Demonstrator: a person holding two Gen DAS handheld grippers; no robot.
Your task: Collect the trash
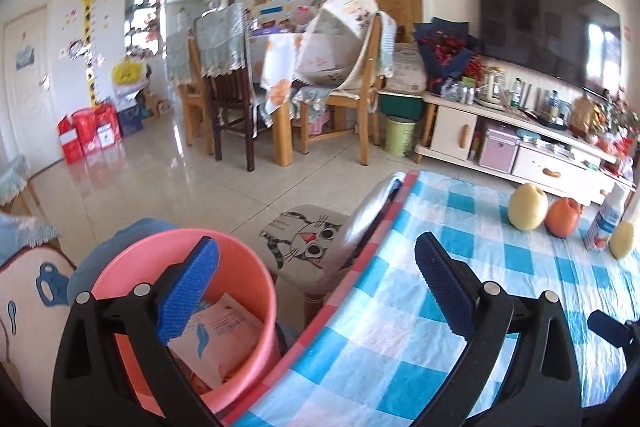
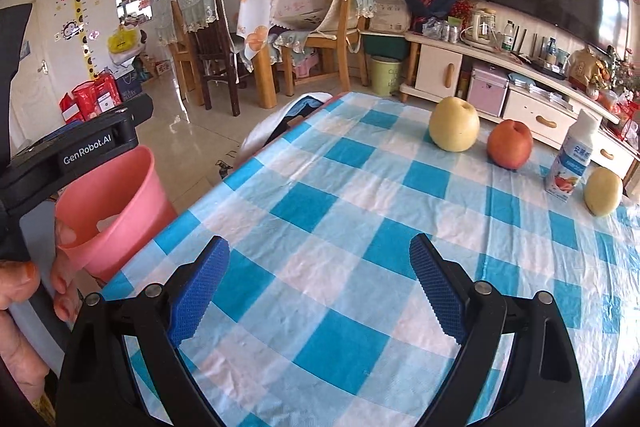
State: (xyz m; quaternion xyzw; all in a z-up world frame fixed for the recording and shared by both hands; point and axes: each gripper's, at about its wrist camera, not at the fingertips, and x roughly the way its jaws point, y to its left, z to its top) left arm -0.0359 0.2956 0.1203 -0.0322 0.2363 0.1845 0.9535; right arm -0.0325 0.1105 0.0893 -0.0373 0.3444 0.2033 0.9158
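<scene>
The checked worktop [image 2: 360,211] stretches under the right claw [image 2: 320,283], spread wide and empty. Beside its edge, the pink bin [image 1: 240,267] holds paper trash [image 1: 224,339]; the left claw [image 1: 316,283] gapes empty above it.

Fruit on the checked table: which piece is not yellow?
The red-orange fruit, between the large yellow pear and the drink bottle; the small pear right of the bottle is yellow too.
</scene>
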